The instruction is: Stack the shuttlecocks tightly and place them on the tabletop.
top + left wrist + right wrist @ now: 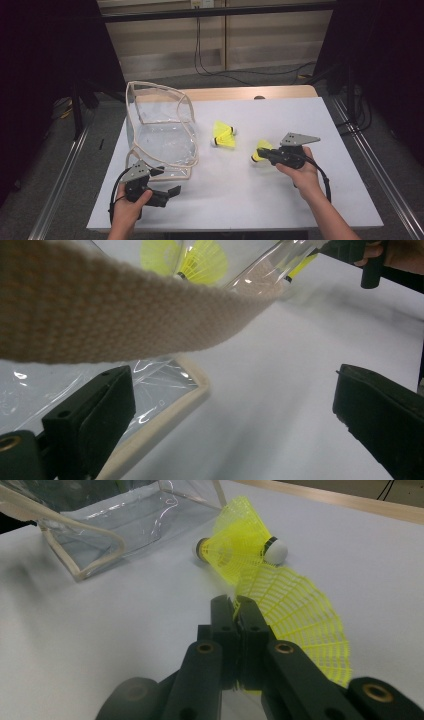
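From the high view, the right gripper (261, 154) is seen near the right middle of the white table (300, 200), closed on a yellow shuttlecock (261, 148); two more yellow shuttlecocks (223, 135) lie together nearer the centre, apart from it. The right gripper view supplies the detail: the jaws are pinched together on the edge of the mesh skirt of the held shuttlecock (300, 615), which fans out to the right of them, and the two loose shuttlecocks (240, 547) lie just beyond, skirts overlapping, cork ends pointing opposite ways. The clear bag (160, 130) with beige trim stands at the left of the table. The left gripper (167, 192) is seen just in front of it with jaws spread wide. In the left gripper view, nothing is held between them; a beige webbing strap (115, 315) crosses above, and the bag's trimmed edge (165, 415) lies beside the left-hand jaw.
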`<act>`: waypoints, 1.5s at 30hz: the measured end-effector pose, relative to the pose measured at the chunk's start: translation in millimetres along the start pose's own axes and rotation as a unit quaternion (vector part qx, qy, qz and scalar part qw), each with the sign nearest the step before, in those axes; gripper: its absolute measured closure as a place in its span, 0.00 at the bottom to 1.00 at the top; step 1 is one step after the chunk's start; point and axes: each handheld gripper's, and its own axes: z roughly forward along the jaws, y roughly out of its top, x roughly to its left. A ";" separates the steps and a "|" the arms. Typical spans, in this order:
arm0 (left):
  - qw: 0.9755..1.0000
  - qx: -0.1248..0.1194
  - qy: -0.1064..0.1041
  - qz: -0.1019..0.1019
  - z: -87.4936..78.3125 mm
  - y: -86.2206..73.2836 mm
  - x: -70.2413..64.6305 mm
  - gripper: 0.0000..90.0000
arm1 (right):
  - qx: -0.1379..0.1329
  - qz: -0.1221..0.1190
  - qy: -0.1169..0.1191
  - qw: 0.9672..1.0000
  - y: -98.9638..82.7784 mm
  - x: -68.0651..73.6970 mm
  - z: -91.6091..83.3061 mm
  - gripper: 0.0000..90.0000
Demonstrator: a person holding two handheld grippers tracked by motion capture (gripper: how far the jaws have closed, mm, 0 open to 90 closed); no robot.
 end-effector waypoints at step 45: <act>1.000 0.000 0.000 0.002 1.5 -0.2 -1.8 0.04 | 0.021 -0.007 -0.015 1.000 -4.5 1.0 -10.8 0.83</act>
